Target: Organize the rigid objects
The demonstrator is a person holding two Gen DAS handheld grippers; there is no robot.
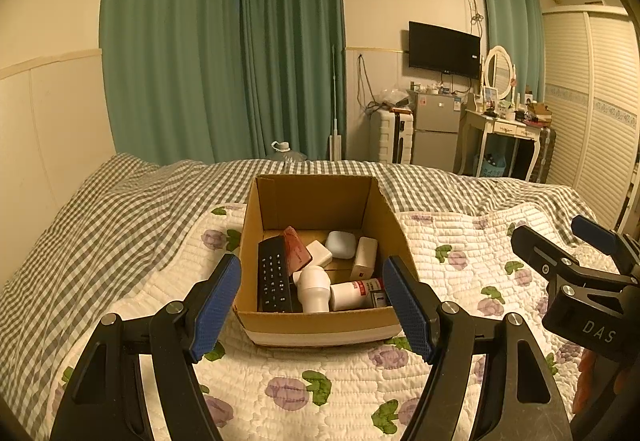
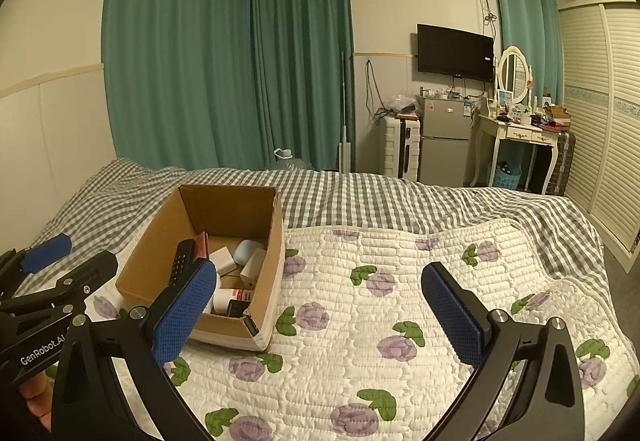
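An open cardboard box point(image 1: 320, 321) stands on the bed's floral quilt point(image 1: 280, 381); it also shows at the left of the right wrist view point(image 2: 268, 273). Inside lie a black remote point(image 1: 274, 277), a red packet point(image 1: 297, 251), white chargers point(image 1: 365, 257), a white earbud case point(image 1: 341, 244), a white pipe elbow point(image 1: 312, 287) and a white bottle with a red label point(image 1: 354, 291). My left gripper point(image 1: 312, 313) is open and empty, just in front of the box. My right gripper point(image 2: 320, 317) is open and empty over the quilt, right of the box.
A grey checked bedspread point(image 2: 380, 197) covers the far bed. Beyond stand green curtains point(image 1: 220, 61), a small fridge point(image 1: 436, 129), a white suitcase point(image 1: 392, 137), a dressing table with mirror point(image 1: 504, 125), a wall TV point(image 1: 444, 49) and a louvred wardrobe point(image 1: 592, 113).
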